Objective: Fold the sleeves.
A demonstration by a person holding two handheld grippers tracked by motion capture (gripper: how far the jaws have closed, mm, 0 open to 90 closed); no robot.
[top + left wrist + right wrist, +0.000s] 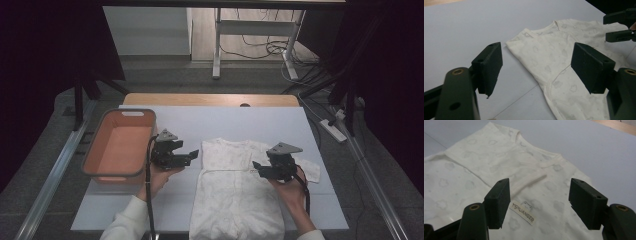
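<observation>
High view: my left claw [192, 156] and right claw [258, 167] gape wide, empty, flanking the garment [235, 190]; a careless pinch could drag its fold apart.

A big white sheet [250, 120] covers the table. Behind the sheet a strip of brown wooden tabletop [210, 99] peeks out. Around the table the floor [165, 75] is grey. Far behind the table stand the white metal legs of a desk [217, 45], with black cables [260, 47] curled on the floor beside them. Dark curtains [45, 45] hang on both sides of the table. A white power strip [334, 129] lies to its right.
</observation>
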